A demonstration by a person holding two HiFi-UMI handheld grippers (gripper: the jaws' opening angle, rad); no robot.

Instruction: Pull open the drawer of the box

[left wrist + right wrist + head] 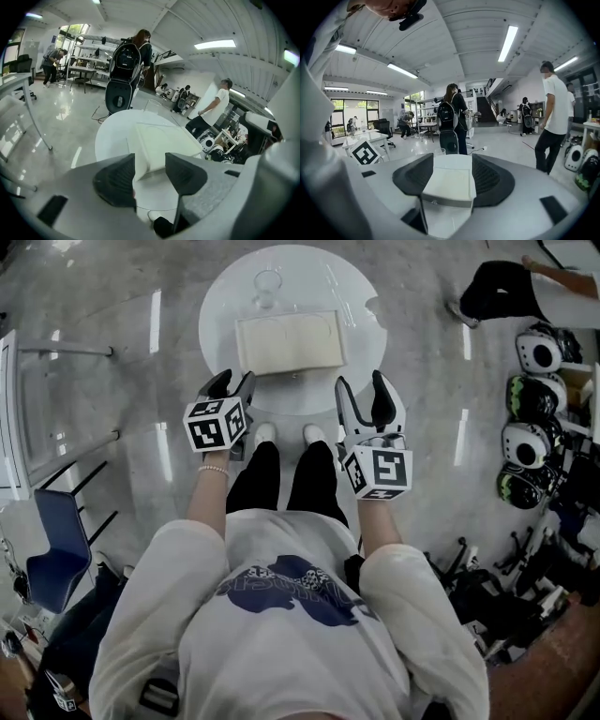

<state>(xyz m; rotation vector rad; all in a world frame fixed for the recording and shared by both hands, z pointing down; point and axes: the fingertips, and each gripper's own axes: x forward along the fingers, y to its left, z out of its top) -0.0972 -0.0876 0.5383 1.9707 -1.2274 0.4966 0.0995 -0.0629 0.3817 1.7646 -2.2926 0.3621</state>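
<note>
A flat white box [291,343] lies on a round white table [225,296]. Its drawer front faces me and looks shut, with a small knob [434,202] at the middle. My left gripper [232,385] hovers open near the table's near edge, off the box's left front corner. My right gripper [364,395] is open too, off the right front corner. In the left gripper view the box [164,140] shows beyond the spread jaws of the left gripper [149,176]. The right gripper [450,180] frames the box [451,183] between its jaws. Neither gripper touches it.
A clear glass [267,282] stands on the table behind the box. A blue chair [52,540] and a glass desk are at the left. Helmets [530,399] fill a rack at the right, with a person [506,287] beyond. A person with a backpack [129,61] stands past the table.
</note>
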